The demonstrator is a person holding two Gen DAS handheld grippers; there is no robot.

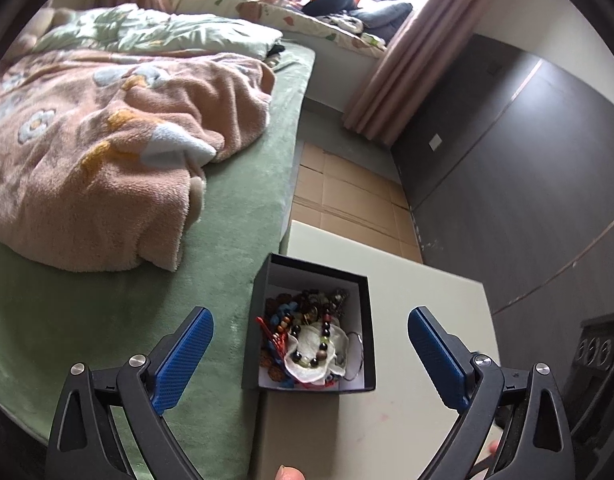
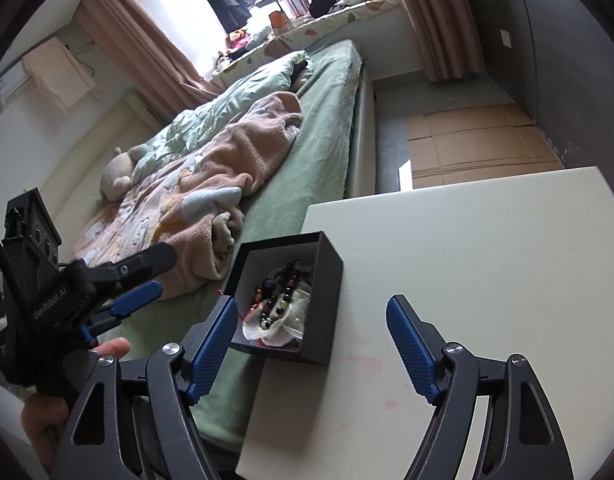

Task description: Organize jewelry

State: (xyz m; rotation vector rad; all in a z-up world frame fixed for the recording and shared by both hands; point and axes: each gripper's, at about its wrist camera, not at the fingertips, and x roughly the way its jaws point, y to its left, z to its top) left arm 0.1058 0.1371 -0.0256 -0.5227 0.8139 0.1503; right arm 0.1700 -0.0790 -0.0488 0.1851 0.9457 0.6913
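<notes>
Home bedroom: unmade bed (image 1: 243, 184), fleece blanket (image 1: 87, 152), curtains (image 1: 407, 64), cluttered window seat (image 1: 291, 12).

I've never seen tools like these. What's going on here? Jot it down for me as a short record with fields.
Setting: bedroom, a white table beside a green bed
Box: black open box at the table's edge nearest the bed
Contents: beaded bracelets and other jewelry piled on a white cloth
Left gripper: jaws wide open either side of the box, holding nothing
Right gripper: jaws open, empty, near the box
Bedding: pink floral blanket, rumpled
Floor: flattened cardboard
</notes>
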